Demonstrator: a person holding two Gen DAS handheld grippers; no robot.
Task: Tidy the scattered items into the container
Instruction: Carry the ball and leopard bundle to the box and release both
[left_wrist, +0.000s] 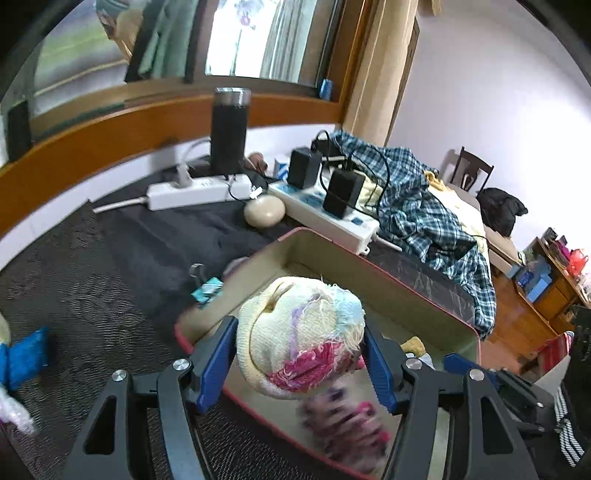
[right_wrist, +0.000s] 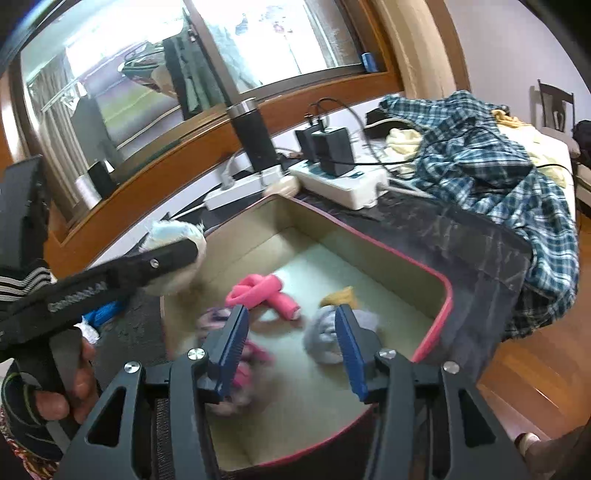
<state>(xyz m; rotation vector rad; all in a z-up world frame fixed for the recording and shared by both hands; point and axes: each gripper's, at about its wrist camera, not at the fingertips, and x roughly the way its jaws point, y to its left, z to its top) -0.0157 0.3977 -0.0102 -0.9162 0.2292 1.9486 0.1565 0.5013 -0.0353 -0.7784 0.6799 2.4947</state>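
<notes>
Left tool is clamped on a balled cream, pink and pale-blue frayed cloth, poised above the near-left rim of the red-edged rectangular tin. Right tool hangs apart and empty over the tin's floor, open room ahead beside the knotted pink sock.

A black tumbler stands behind a white power strip on the dark cloth; a second strip carries two black adapters. A beige oval object lies between them, with a plaid shirt heaped alongside.
</notes>
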